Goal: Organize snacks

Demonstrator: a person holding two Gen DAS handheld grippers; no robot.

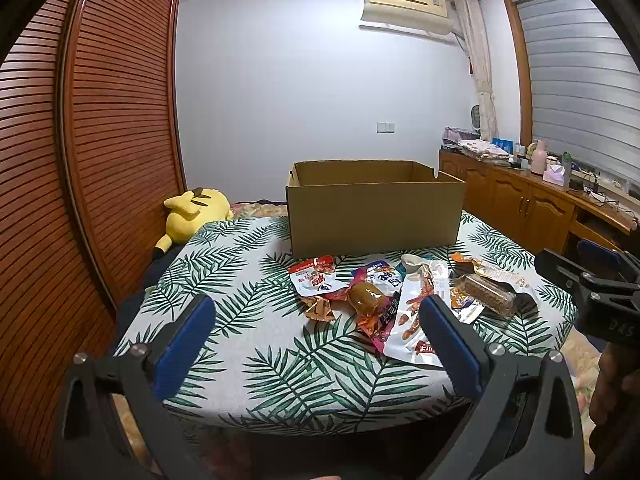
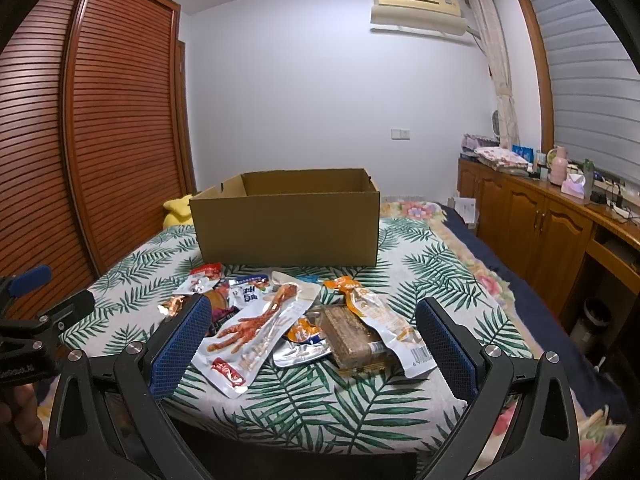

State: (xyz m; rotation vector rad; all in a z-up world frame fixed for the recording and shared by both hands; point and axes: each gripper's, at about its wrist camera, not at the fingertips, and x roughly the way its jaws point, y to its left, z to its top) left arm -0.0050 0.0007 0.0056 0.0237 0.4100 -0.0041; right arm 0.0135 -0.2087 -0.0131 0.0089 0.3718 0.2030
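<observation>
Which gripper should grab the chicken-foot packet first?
Probably right. The right gripper is open with the chicken-foot packet lying between its fingers; the left gripper, also open, has that packet off beside its right finger.

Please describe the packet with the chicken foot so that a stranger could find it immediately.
Find the open cardboard box on the leaf-print cover; snacks lie piled before it. The chicken foot packet is the long white pouch nearest the camera, showing a reddish claw.

leaf-print cloth (image 1: pixel 256 320) over the bed, yellow plush (image 1: pixel 196 210) slumped by the slatted wardrobe (image 1: pixel 100 120), AC unit (image 1: pixel 404 4) up high, wall switch (image 1: pixel 386 126), curtain (image 1: pixel 482 76), blinds (image 1: pixel 576 88), wooden cabinets (image 1: pixel 516 204) cluttered with a pink flask (image 1: pixel 539 157), tissue box (image 2: pixel 574 187)
</observation>
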